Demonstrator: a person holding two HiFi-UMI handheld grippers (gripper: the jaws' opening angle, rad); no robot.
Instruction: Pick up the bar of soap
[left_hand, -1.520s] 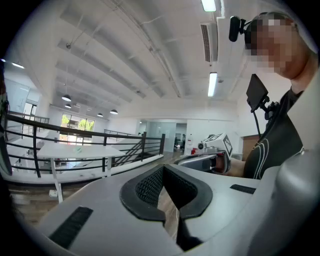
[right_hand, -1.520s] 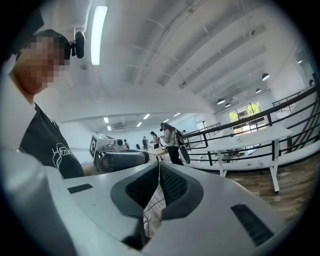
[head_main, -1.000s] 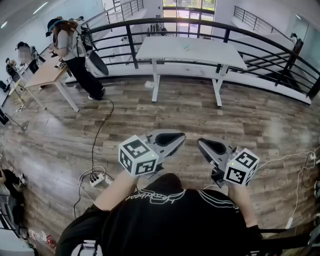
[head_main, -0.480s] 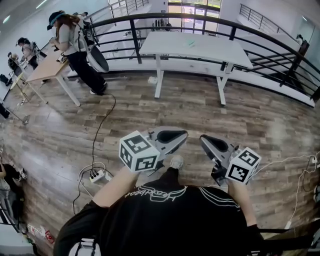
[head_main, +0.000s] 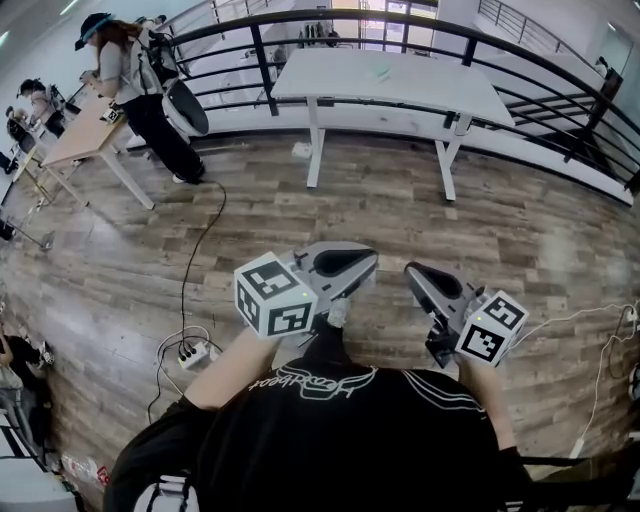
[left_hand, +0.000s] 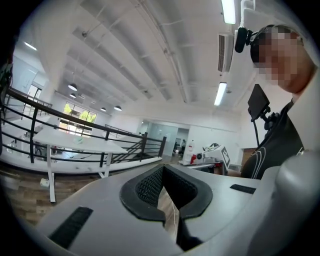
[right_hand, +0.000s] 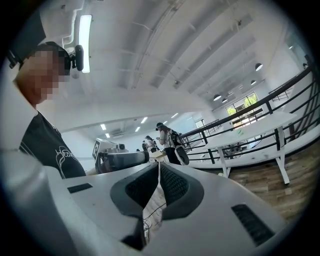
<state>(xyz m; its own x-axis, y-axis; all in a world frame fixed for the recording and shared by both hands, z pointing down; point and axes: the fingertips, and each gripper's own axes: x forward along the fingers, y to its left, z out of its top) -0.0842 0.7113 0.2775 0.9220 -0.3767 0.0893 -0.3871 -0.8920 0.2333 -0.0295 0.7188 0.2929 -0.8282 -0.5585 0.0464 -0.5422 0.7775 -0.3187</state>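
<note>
A: What is changed since a second ago?

B: A shoe (head_main: 337, 312) is now seen on the floor (head_main: 400, 215) between the two grippers, where none was shown before. The table (head_main: 330, 75) is drawn a little nearer and wider in the head view. Ground is being covered toward it, while the grippers are kept at much the same place before the body.

A: How are the tongs set?

B: The left gripper (head_main: 360, 265) is pressed together, with nothing held between its jaws. The right gripper (head_main: 418, 277) is likewise closed on nothing; only floor is glimpsed through the slit behind its pads.

A: And the soap?

B: No bar can be made out for certain. A green speck (head_main: 383, 72) is seen lying on the table top, well apart from both grippers. It may be the soap, but it is too small to be told.

A: What is meant by that for the task?

B: The pick-up is judged not yet begun. The table has to be reached first, and one pair of jaws has to be spread before anything can be gripped. Beyond the table only a rail (head_main: 560, 75) is seen.
</note>
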